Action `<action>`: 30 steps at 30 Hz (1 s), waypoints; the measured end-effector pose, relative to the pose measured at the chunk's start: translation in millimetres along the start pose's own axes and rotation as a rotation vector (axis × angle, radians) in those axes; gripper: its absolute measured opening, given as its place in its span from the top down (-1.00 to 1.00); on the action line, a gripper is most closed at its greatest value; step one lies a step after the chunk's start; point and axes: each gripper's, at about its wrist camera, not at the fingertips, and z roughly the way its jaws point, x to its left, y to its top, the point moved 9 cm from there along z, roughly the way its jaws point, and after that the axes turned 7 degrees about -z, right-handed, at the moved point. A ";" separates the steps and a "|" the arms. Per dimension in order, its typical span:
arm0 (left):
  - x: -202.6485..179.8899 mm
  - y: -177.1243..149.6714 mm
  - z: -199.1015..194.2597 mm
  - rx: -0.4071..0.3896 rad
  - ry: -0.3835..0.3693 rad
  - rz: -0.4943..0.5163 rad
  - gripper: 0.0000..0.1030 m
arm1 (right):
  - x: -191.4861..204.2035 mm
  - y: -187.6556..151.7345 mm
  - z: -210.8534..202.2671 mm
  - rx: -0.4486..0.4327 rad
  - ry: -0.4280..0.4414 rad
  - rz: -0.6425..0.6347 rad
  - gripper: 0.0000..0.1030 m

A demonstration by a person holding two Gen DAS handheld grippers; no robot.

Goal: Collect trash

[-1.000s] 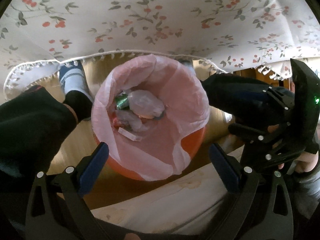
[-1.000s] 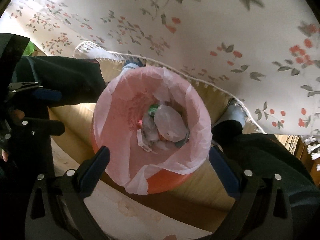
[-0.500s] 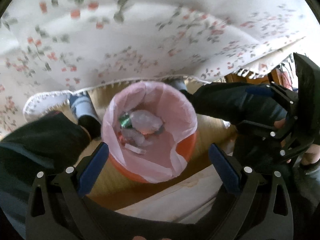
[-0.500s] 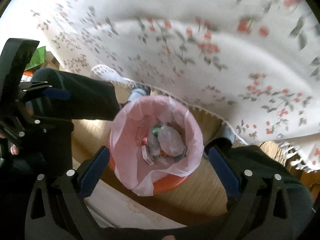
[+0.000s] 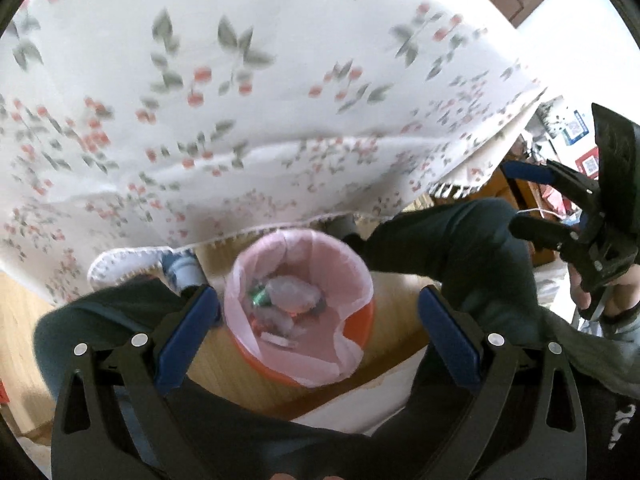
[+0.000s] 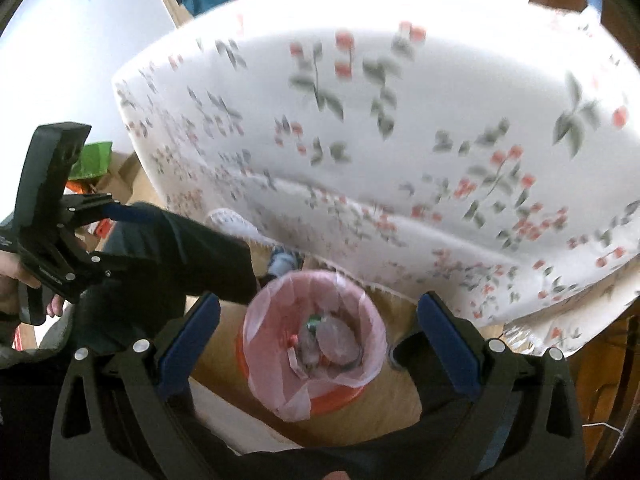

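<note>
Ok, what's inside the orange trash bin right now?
The orange trash bin holds a pink liner, a green wrapper, crumpled clear plastic and white scraps. Anything beneath that pile is hidden.

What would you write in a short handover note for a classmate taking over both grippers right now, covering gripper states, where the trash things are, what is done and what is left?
Left gripper: open, empty, above the bin.
Right gripper: open, empty, also above the bin.
Orange bin with pink liner bag stands on the floor between the person's legs, beside the floral tablecloth edge.
Done: several pieces of trash already lie in the liner, including crumpled plastic and something green.
Left: no loose trash shows in either view, so look around for more; nothing is held at the moment.
</note>
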 end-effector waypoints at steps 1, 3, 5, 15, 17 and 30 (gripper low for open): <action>-1.9 1.8 -6.1 -0.011 0.000 0.005 -0.89 | 1.0 2.8 -6.5 -0.013 -0.002 -0.002 -0.90; -6.8 5.9 -21.2 -0.041 -0.001 0.016 -0.89 | 4.0 8.8 -21.9 -0.042 -0.006 -0.006 -0.90; -10.6 9.7 -33.8 -0.065 0.002 0.031 -0.89 | 6.8 13.7 -36.3 -0.070 -0.010 -0.009 -0.90; -25.5 22.6 -108.1 -0.215 -0.009 0.078 -0.89 | 21.6 36.6 -112.1 -0.221 -0.043 -0.037 -0.90; -28.1 23.9 -121.7 -0.243 -0.003 0.091 -0.89 | 24.4 42.0 -126.9 -0.252 -0.056 -0.048 -0.90; -51.2 30.8 -192.7 -0.424 0.013 0.171 -0.89 | 32.0 60.8 -195.3 -0.397 -0.112 -0.066 -0.90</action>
